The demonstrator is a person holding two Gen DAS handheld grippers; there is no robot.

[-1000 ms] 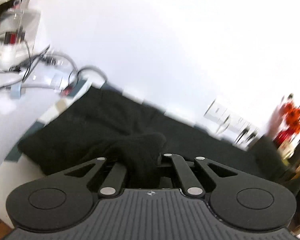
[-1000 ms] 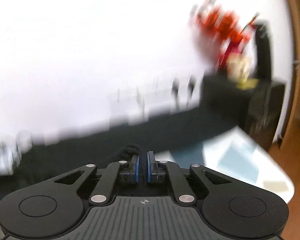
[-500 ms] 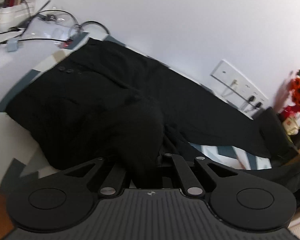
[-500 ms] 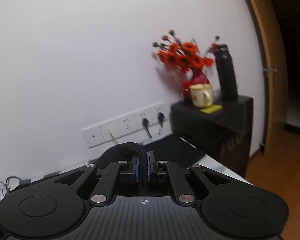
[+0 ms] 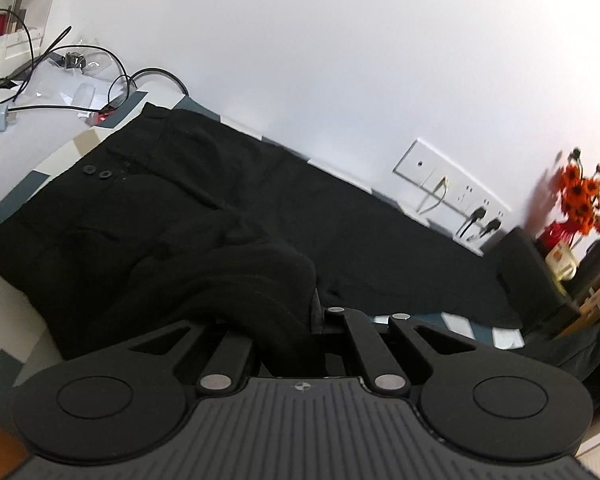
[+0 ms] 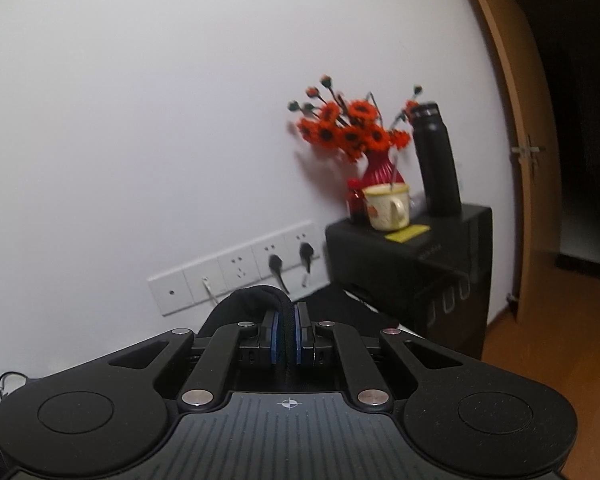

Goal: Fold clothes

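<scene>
1. Trousers, black, lie spread over a table with a grey, white and beige patterned top, waist end with two buttons at the left, legs running right along the far wall.
2. A bunched fold of the trousers rises from the near side into the left gripper; the cloth covers the fingers, so the jaws read as clamped on it, though their tips are hidden.
3. The right gripper is clenched on a rolled edge of the same black cloth, pinched between two blue pads and held up off the table.
4. Cables and a clear plastic box sit at the far left end of the table, beyond the waistband.
5. A row of wall sockets runs behind the table, two black plugs in it.
6. To the right stands a black cabinet bearing a red vase of orange flowers, a cream mug and a black flask.
7. A wooden door frame stands at the far right.
</scene>
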